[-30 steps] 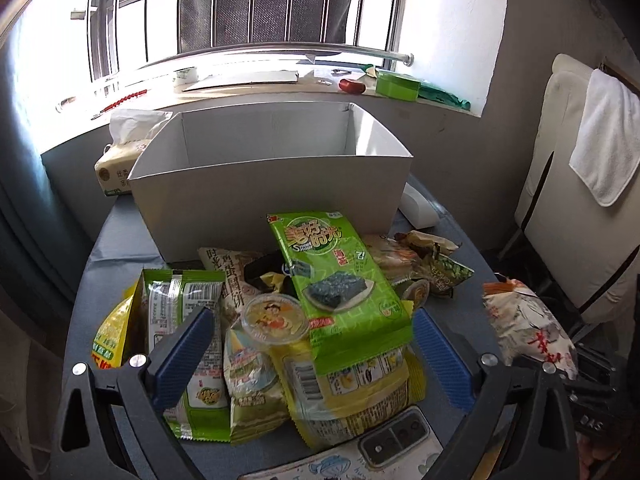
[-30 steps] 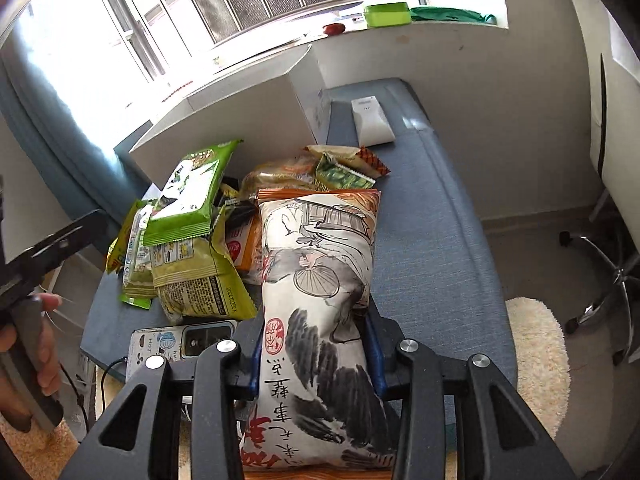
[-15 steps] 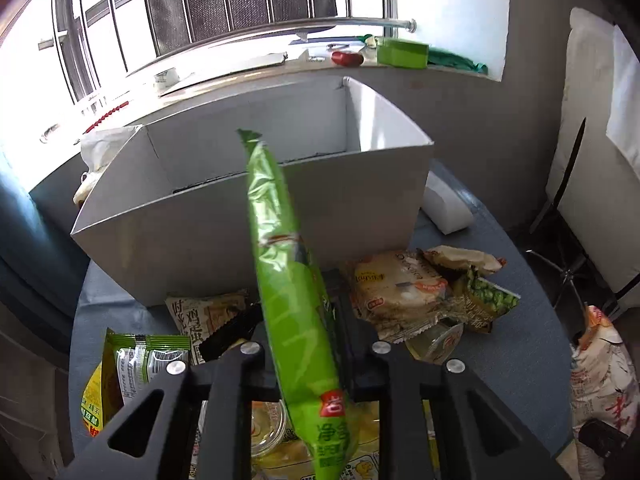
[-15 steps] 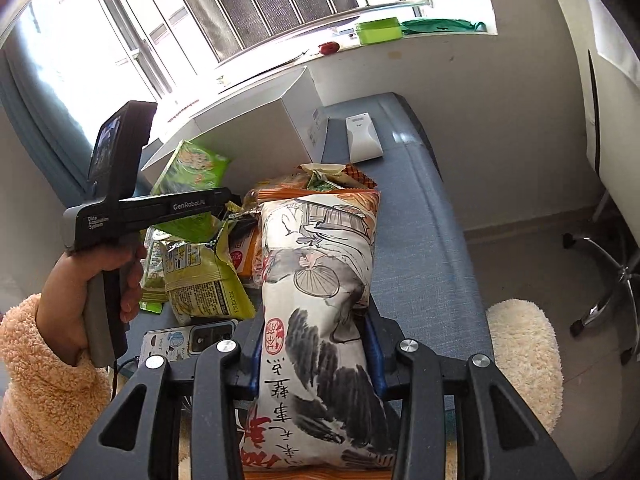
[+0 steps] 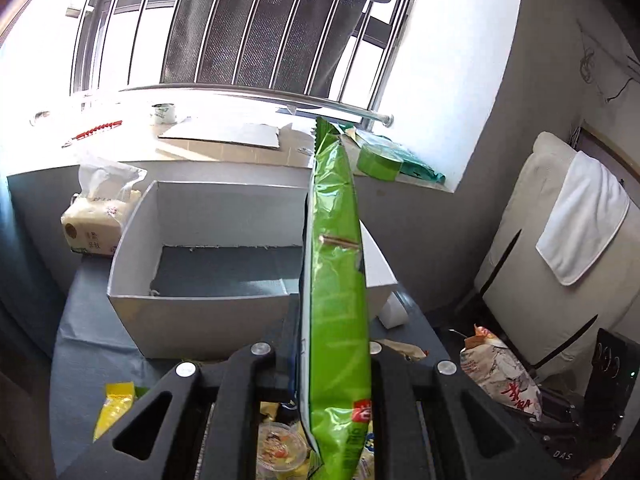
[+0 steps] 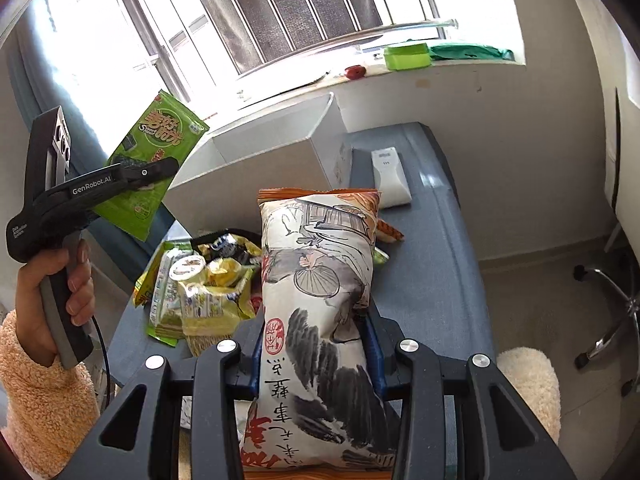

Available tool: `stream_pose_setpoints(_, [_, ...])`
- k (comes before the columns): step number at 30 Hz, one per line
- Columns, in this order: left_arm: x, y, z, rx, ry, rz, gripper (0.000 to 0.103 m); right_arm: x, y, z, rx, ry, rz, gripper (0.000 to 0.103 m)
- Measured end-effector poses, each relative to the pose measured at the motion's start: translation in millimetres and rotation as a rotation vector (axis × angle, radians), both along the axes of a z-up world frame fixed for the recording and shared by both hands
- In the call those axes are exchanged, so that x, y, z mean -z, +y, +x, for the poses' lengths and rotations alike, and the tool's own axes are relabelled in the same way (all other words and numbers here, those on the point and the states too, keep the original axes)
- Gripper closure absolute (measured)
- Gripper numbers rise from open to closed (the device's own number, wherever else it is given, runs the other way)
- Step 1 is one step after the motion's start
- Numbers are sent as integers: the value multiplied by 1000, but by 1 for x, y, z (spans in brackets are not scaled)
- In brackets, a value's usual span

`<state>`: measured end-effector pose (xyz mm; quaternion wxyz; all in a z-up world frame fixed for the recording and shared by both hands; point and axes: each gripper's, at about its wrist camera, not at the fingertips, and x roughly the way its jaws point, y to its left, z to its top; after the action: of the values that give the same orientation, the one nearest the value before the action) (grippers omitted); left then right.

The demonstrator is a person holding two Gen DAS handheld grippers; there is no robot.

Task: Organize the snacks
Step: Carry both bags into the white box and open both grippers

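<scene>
Black claw (image 6: 154, 170), "GenRobot.AI" lettering, fuzzy peach sleeve (image 6: 36, 392).

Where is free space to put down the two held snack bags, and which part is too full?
The grey open-top box has a bare floor in view. The blue table is bare on its right strip, between the white device and the near edge. The snack pile crowds the left.

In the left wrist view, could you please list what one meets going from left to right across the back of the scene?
Tissue pack → white box → green seaweed packet → illustrated snack bag → white towel.
</scene>
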<state>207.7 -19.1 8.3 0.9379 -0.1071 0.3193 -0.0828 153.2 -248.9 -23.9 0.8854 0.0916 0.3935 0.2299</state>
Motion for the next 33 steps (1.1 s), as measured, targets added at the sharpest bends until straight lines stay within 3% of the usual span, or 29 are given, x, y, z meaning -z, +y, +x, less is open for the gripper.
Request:
stream_pose_setpoints(5, [-16, 34, 48, -56, 16, -7, 89, -40, 35, 50, -21, -83, 14, 60])
stream_pose_setpoints(9, [-14, 56, 95, -80, 67, 14, 89, -65, 71, 112, -16, -80, 50, 60])
stream_pose_setpoints(16, [14, 73, 146, -116, 177, 17, 85, -56, 123, 216, 29, -10, -17, 60])
stream_pose_setpoints(18, [22, 80, 153, -153, 215, 27, 51, -49, 126, 234, 30, 0, -8, 57])
stream_pose_setpoints(19, [26, 84, 154, -165, 223, 25, 11, -46, 128, 241, 35, 10, -11, 55])
stream_pose_setpoints(20, [27, 87, 151, -182, 209, 17, 0, -44, 127, 246, 43, 19, -10, 39])
stream_pose_setpoints(21, [28, 91, 148, -188, 194, 8, 0, -42, 126, 250, 54, 28, -2, 8])
stream_pose_setpoints(22, [29, 93, 145, -193, 186, 0, 0, -41, 122, 248, 60, 23, 18, 0])
stream_pose_setpoints(28, [22, 99, 109, -191, 110, -65, 0, -55, 110, 223, 35, -63, 40, 0])
stream_pose_setpoints(33, [7, 86, 56, -126, 31, -38, 0, -76, 100, 171, 36, -249, -25, 0])
